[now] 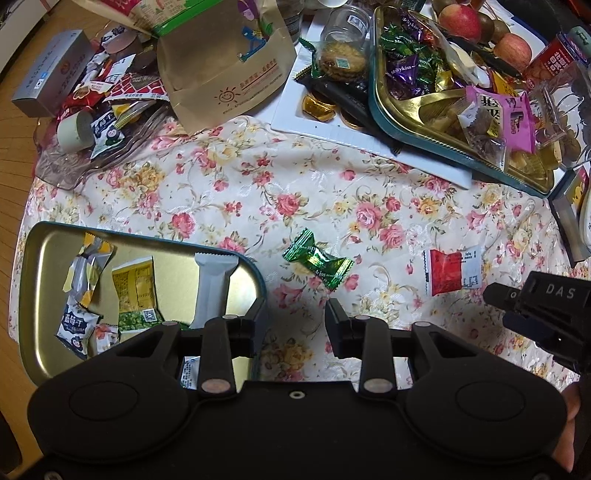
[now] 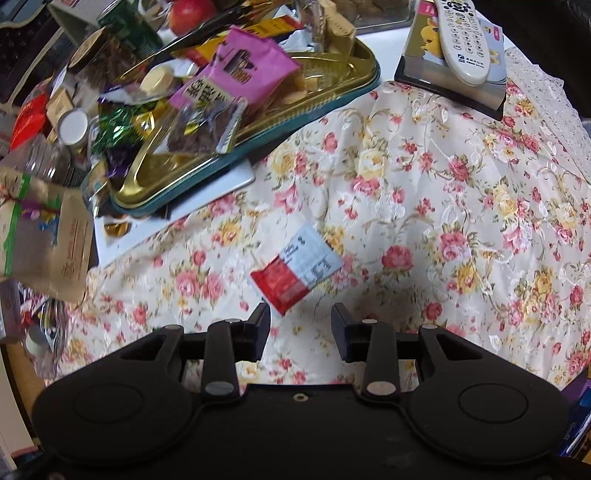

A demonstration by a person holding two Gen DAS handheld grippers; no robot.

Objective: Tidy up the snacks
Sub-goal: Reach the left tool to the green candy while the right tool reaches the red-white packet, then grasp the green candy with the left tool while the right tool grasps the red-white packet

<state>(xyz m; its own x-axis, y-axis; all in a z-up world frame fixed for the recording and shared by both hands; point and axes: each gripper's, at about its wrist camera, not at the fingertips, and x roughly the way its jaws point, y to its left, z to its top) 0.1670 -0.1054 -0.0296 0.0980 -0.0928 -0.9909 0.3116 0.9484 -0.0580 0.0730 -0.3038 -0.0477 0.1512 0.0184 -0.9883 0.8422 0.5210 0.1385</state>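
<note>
My left gripper (image 1: 297, 314) is open and empty above the floral tablecloth. A green foil candy (image 1: 317, 261) lies just ahead of it. A gold tin lid (image 1: 48, 295) with several snack packets sits to its left. A red and white packet (image 1: 451, 272) lies to the right, near my right gripper (image 1: 532, 306). In the right wrist view my right gripper (image 2: 301, 319) is open and empty, with the red and white packet (image 2: 297, 270) just ahead, nearer its left finger (image 2: 258, 325).
A gold tray (image 1: 402, 110) heaped with sweets rests on a white board (image 1: 369, 144) at the back; it also shows in the right wrist view (image 2: 258, 129). A paper bag (image 1: 225, 62), a clear dish (image 1: 74, 166), apples (image 1: 461, 20) and a remote (image 2: 467, 40) on a box crowd the edges.
</note>
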